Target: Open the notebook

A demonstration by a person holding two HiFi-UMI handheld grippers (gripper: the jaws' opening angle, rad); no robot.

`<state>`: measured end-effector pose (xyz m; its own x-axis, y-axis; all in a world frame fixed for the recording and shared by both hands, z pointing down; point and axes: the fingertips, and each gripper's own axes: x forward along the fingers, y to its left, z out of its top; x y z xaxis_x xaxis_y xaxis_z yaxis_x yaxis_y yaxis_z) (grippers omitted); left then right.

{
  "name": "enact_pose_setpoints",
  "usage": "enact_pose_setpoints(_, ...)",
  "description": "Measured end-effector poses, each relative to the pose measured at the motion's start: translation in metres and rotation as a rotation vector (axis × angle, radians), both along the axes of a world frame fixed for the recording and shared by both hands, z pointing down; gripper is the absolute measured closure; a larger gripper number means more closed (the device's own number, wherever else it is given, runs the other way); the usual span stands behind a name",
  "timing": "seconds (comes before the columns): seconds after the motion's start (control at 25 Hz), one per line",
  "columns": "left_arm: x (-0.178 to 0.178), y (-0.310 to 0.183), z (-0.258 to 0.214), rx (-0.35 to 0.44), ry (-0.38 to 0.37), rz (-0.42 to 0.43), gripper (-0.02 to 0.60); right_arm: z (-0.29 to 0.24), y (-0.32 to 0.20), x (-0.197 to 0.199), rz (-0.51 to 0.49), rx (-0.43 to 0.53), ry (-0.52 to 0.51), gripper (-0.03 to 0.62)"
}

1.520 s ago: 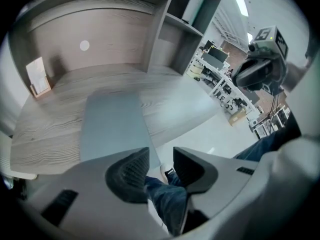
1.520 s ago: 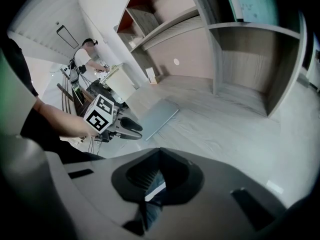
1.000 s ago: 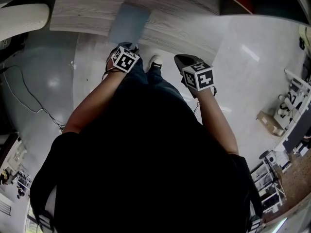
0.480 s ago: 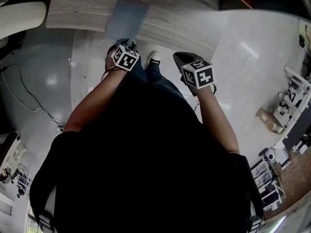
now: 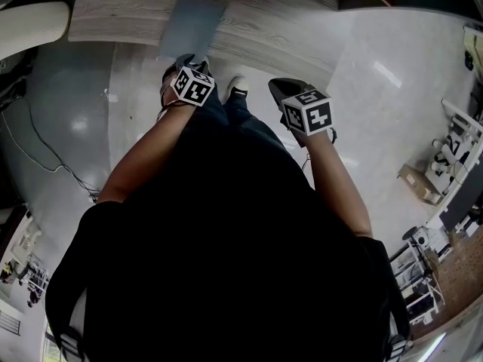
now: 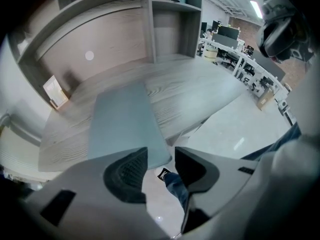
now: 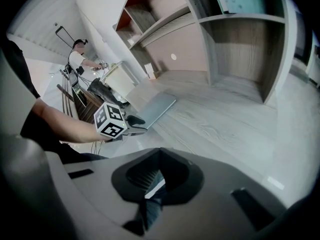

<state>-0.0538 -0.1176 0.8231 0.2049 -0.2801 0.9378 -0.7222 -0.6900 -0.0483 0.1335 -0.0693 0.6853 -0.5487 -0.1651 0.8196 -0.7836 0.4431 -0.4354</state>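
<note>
A closed grey-blue notebook (image 5: 190, 17) lies flat on the wooden desk (image 5: 279, 32), its near corner over the desk's front edge. In the left gripper view the notebook (image 6: 122, 124) fills the space just ahead of the jaws. My left gripper (image 5: 185, 60) hovers at that near edge, open, with nothing between its fingers (image 6: 127, 169). My right gripper (image 5: 283, 90) hangs over the floor, off the desk, to the right of the notebook. Its jaws (image 7: 159, 156) meet at the tips and hold nothing. The right gripper view also shows the notebook (image 7: 156, 109) and the left gripper (image 7: 134, 122).
The desk carries shelf uprights (image 6: 150, 24) at the back and a small white card (image 6: 55, 91) at its far left. A pale chair (image 5: 34, 25) stands left of the desk, a cable (image 5: 38, 157) runs over the floor, a cardboard box (image 5: 419, 183) sits right. Another person (image 7: 80, 59) works far off.
The left gripper has edged slightly toward the notebook's near edge. The right gripper has stayed almost where it was.
</note>
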Motion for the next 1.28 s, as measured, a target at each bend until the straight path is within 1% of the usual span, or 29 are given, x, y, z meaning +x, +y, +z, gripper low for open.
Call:
enact_pose_setpoints(0.28, 0.002, 0.001, 0.003, 0.019, -0.041, 0.029, 0.391, 0.000, 0.007, 0.005, 0.008, -0.007, -0.002, 0.594)
enact_pose_setpoints(0.4, 0.000, 0.000, 0.006, 0.026, -0.056, 0.026, 0.391, 0.001, 0.008, 0.004, 0.006, -0.008, -0.001, 0.594)
enact_pose_setpoints(0.56, -0.001, -0.002, 0.005, 0.044, -0.062, 0.015, 0.409, 0.000, 0.011, 0.005, 0.005, -0.007, -0.001, 0.594)
enact_pose_setpoints(0.6, -0.002, -0.002, 0.004, 0.049, -0.061, 0.016, 0.422, 0.000, 0.012, 0.005, 0.005, -0.008, -0.001, 0.594)
enact_pose_setpoints(0.8, -0.002, -0.002, 0.002, 0.056, -0.036, 0.019, 0.433, 0.001, 0.016, 0.005, 0.001, -0.007, -0.001, 0.594)
enact_pose_setpoints(1.08, 0.000, -0.001, -0.004, 0.074, -0.027, 0.027, 0.465, -0.001, 0.018, 0.005, 0.003, 0.000, 0.000, 0.594)
enact_pose_setpoints(1.28, 0.002, 0.002, -0.012, 0.081, 0.002, 0.025, 0.495, -0.005, 0.022, 0.003, 0.001, 0.009, -0.003, 0.594)
